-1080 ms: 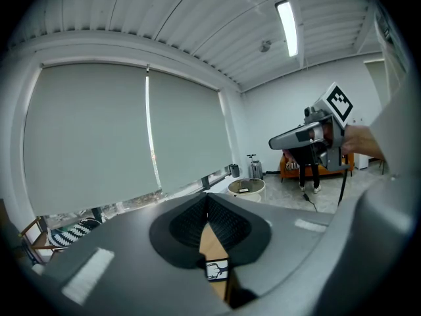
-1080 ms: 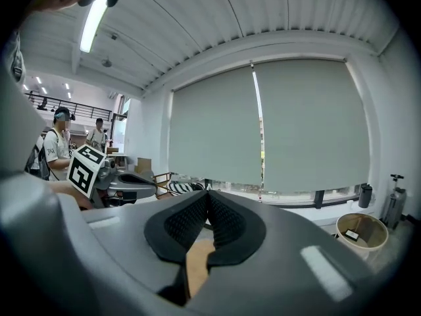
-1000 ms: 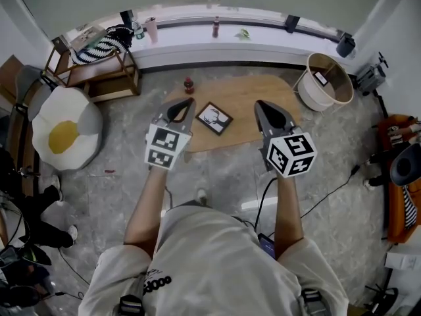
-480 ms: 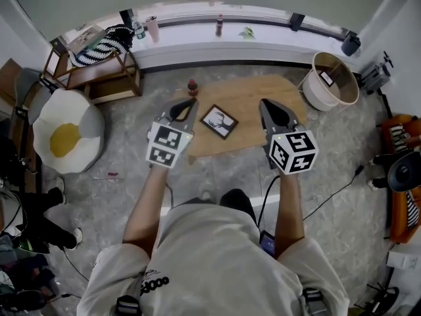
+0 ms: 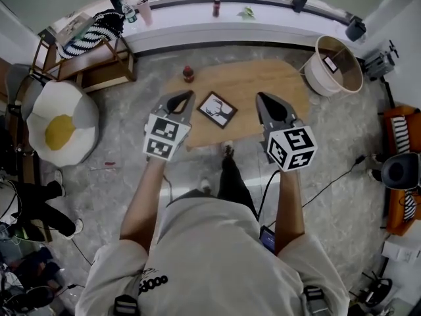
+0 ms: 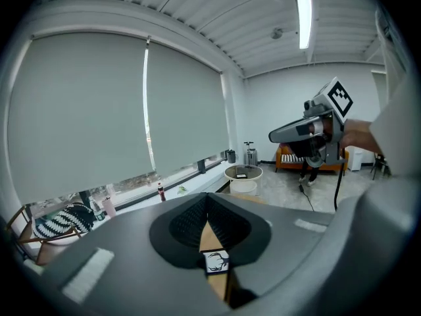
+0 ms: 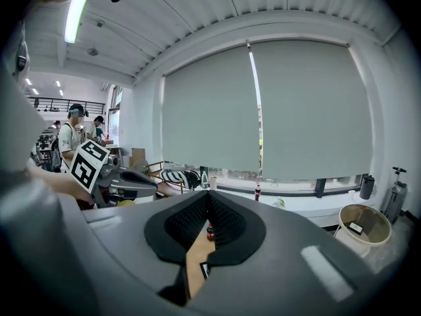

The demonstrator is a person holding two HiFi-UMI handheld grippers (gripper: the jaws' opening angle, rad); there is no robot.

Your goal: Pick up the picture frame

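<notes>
The picture frame (image 5: 217, 109), black-edged with a deer-head print, lies flat on the low wooden table (image 5: 263, 84). My left gripper (image 5: 189, 95) hangs in the air just left of it, shut and empty. On the frame's other side my right gripper (image 5: 261, 98) is also shut with nothing in it. In the left gripper view the frame (image 6: 216, 262) shows through the gap below the closed tips (image 6: 207, 201). The right gripper view shows only a corner of the frame (image 7: 204, 269) under its closed tips (image 7: 209, 197).
A small red bottle (image 5: 188, 74) stands on the table's far left edge. A round basket (image 5: 339, 64) sits at the right, an egg-shaped cushion (image 5: 59, 127) and a wooden rack (image 5: 92, 45) at the left. The person's foot (image 5: 227, 151) is by the table's near edge.
The person has stepped toward the table; a leg now shows in front. Both grippers stay shut either side of the frame.
</notes>
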